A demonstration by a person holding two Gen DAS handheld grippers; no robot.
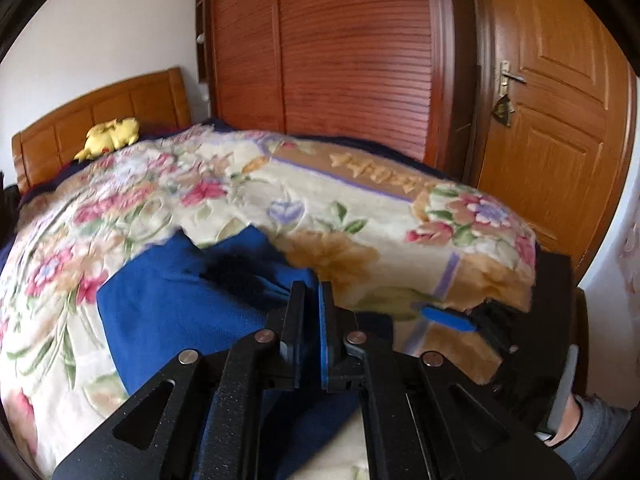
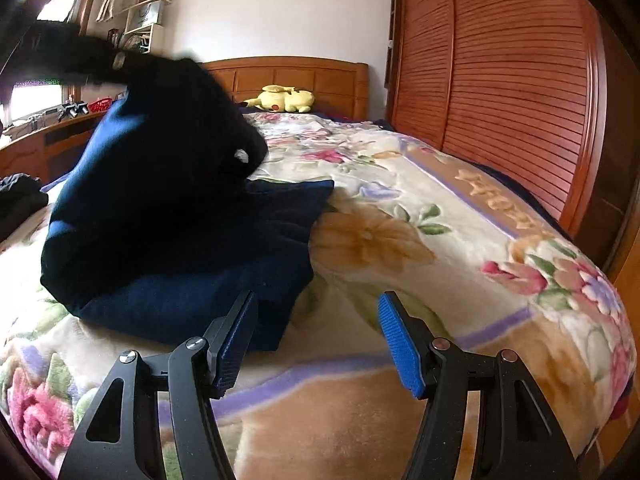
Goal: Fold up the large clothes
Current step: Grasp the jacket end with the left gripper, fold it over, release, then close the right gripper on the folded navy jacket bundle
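Black linkage arms of the left gripper fill the 6 o'clock sector of the left wrist view; its jaws are clenched on a gathered fold of the blue garment, which is bunched between the pads. That garment spreads from the jaws toward 9 o'clock over the floral blanket covering the bed.

At 3 o'clock in the same view the right gripper shows one blue pad, held just above the blanket near the bed's foot edge. A grey sleeve appears at 4 o'clock.

In the right wrist view the right gripper has its jaws released, standing apart with only blanket between them; the nearer corner of the blue garment lies just beside the left-hand pad. Part of the garment is lifted at 10 o'clock, where a dark blurred shape, the left gripper, partly hides it.

Open blanket extends from 12 to 4 o'clock, ending at the bed's rounded side edge. Beyond that edge a slatted wooden wardrobe stands close alongside, and a panelled door with a metal handle follows at 2 o'clock in the left wrist view.

A yellow plush toy rests against the wooden headboard at 12 o'clock. A shelf and a window occupy 10 o'clock.

Woven characters on the blanket's border cannot be read.
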